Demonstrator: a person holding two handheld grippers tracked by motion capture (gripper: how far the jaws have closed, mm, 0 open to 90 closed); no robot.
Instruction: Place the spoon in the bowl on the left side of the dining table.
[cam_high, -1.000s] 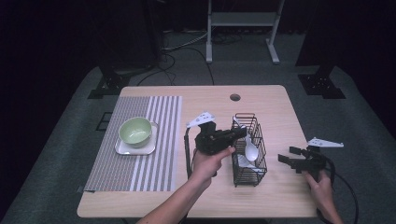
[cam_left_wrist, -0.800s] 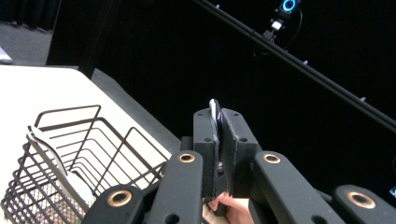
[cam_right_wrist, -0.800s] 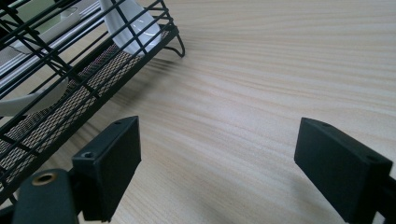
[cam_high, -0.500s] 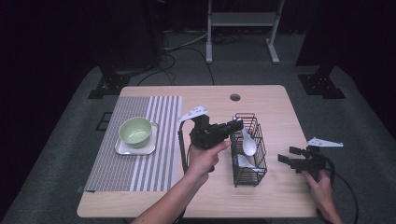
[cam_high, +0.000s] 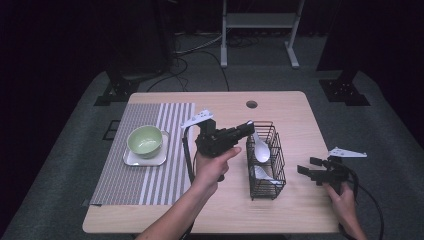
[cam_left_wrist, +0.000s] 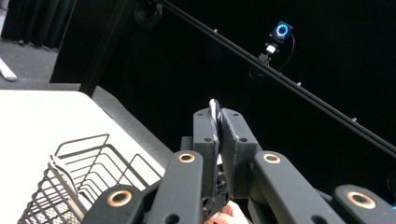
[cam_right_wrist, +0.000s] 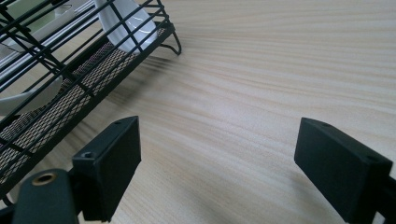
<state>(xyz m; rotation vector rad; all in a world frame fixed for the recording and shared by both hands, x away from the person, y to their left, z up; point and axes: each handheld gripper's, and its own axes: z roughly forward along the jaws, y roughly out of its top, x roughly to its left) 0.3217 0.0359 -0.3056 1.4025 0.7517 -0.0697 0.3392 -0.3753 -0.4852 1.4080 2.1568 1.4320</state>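
**Left gripper lifts a white spoon by its handle over the wire basket**

Left gripper (cam_high: 246, 128): jaws pressed nearly together, a thin white edge pinched between them, as the left gripper view shows (cam_left_wrist: 214, 122). That edge is the handle of a white spoon (cam_high: 260, 148). From the high view the spoon hangs from the jaw tips with its bowl down, inside the upper half of the black wire basket (cam_high: 265, 159). Whether the bowl touches the basket floor, I cannot tell. The gripper is tilted, jaws pointing toward the basket's far left corner, held above the table by the person's left hand (cam_high: 212, 167).

A second white spoon (cam_high: 262, 173) lies in the near half of the basket, on its mesh floor.

Right gripper (cam_right_wrist: 217, 172): jaws wide apart, nothing between them but bare wood. It sits low over the table (cam_high: 295, 115), just right of the basket, jaws pointing at it. The right gripper view catches the basket's corner (cam_right_wrist: 70, 79) and a white spoon bowl (cam_right_wrist: 123, 25) behind the wires. The person's right hand (cam_high: 342, 197) holds it near the table's right front edge.

Further left: a green bowl (cam_high: 145, 140) on a white square plate (cam_high: 145, 159), both on a striped grey placemat (cam_high: 150, 175). Well apart from both grippers.
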